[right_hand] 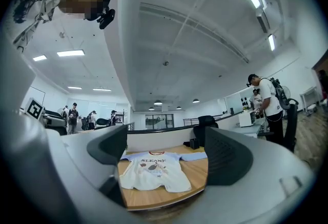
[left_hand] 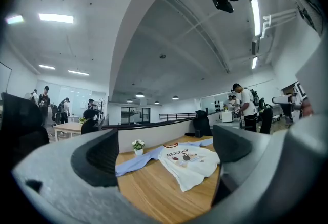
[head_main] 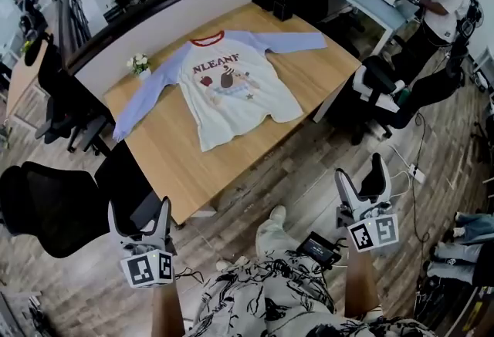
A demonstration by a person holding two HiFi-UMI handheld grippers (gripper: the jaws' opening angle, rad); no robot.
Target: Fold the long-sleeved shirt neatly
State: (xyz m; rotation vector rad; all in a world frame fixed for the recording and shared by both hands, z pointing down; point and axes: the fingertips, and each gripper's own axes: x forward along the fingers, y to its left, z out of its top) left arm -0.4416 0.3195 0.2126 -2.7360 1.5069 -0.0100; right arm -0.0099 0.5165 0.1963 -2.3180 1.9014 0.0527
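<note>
Both tongs, left (head_main: 140, 216) and right (head_main: 360, 173), gape empty, well short of the surface (head_main: 170, 154). The shirt (head_main: 231, 92) lies flat ahead, its 2 sleeves spread crosswise and hem nearest; the left tongs look closer.

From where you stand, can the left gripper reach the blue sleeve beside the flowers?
Probably not: the left gripper, open and empty, hangs short of the table edge, with the sleeve well beyond. Nothing blocks it.
</note>
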